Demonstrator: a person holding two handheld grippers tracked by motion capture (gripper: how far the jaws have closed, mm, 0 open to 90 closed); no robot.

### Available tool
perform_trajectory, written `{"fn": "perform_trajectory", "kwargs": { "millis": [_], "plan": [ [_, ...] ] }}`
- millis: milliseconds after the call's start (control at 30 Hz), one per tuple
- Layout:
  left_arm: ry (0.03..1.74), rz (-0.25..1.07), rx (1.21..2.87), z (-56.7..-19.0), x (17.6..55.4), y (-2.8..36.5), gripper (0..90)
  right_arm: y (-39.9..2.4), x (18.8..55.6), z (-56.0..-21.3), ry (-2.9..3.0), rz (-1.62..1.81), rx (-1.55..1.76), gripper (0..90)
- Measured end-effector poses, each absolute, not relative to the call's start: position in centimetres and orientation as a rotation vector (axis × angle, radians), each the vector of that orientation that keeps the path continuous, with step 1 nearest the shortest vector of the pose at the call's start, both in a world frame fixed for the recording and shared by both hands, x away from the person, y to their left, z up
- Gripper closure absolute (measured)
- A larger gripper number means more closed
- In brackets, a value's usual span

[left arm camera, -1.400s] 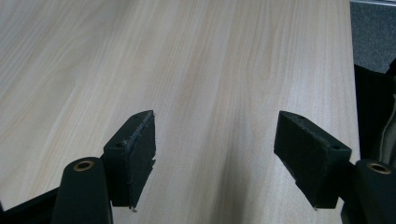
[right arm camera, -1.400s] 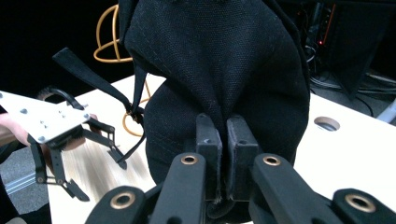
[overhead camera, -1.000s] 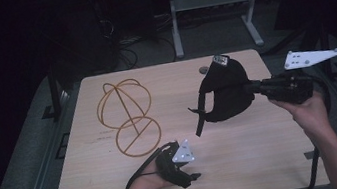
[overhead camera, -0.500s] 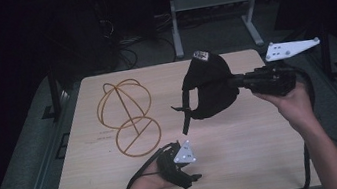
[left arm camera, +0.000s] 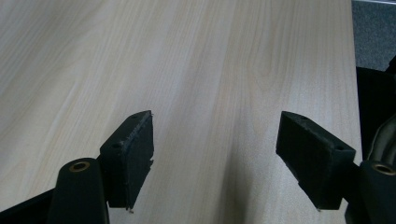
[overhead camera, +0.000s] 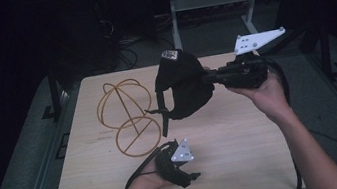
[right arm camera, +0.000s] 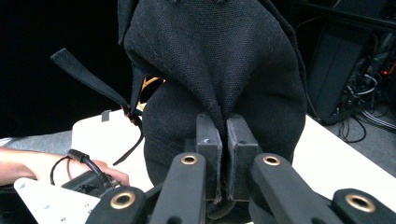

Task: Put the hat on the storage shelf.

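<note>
Holding a black baseball cap (overhead camera: 183, 85) in the air above the far middle of the light wooden table (overhead camera: 244, 139), the right gripper (overhead camera: 212, 77) has its fingers (right arm camera: 208, 140) pinched fully together on a fold of the cap's fabric. In the right gripper view the two pads meet with the dark cloth caught between them, and the cap's crown rises in front of the camera with its back strap (right arm camera: 88, 79) dangling to one side. In the high view the cap hangs just to the right of a wire cap stand (overhead camera: 126, 113), a golden frame with a domed top and a ring base, which stands on the left part of the table. Cap and stand look close but apart.

The left gripper (overhead camera: 179, 166) rests low near the front edge of the table, held in the person's left hand (overhead camera: 147, 183). Its fingers (left arm camera: 130, 149) stand wide apart with nothing between them, over bare wood.

Judging from this, the step in hand appears to be carrying the cap toward the stand. The next move likely calls for swinging the cap leftward, centring its open underside over the dome, then lowering it before letting go. The dangling strap could snag on the wire.
</note>
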State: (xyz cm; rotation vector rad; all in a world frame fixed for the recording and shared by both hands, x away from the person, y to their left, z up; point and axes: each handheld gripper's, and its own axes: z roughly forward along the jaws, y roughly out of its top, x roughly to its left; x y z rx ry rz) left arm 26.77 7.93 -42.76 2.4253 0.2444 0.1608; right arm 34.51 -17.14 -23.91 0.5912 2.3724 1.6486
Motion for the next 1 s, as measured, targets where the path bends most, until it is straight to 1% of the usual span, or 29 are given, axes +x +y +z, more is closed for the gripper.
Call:
{"fn": "perform_trajectory", "kwargs": {
  "millis": [200, 233, 267, 467, 733, 1000],
  "plan": [
    [0.242, 0.163, 2.422, -42.6, 26.7, 8.0, 27.3, -15.6, 34.9, -23.2, 2.393, 1.640, 0.566, 85.8],
    [0.261, 0.156, 2.410, -42.7, 26.6, 8.0, 27.3, -14.8, 35.2, -22.8, 2.402, 1.634, 0.543, 85.8],
    [0.229, 0.172, 2.415, -42.6, 26.9, 8.1, 27.3, -14.5, 35.2, -22.6, 2.407, 1.632, 0.537, 85.8],
    [0.229, 0.182, 2.424, -42.5, 27.1, 8.5, 27.3, -12.6, 35.8, -21.8, 2.430, 1.626, 0.501, 85.8],
    [0.251, 0.172, 2.402, -42.4, 27.2, 8.6, 27.3, -10.0, 36.7, -20.8, 2.468, 1.602, 0.458, 85.8],
    [0.237, 0.171, 2.410, -42.3, 27.2, 8.6, 27.3, -7.1, 37.6, -19.7, 2.515, 1.564, 0.414, 85.6]
  ]
}}
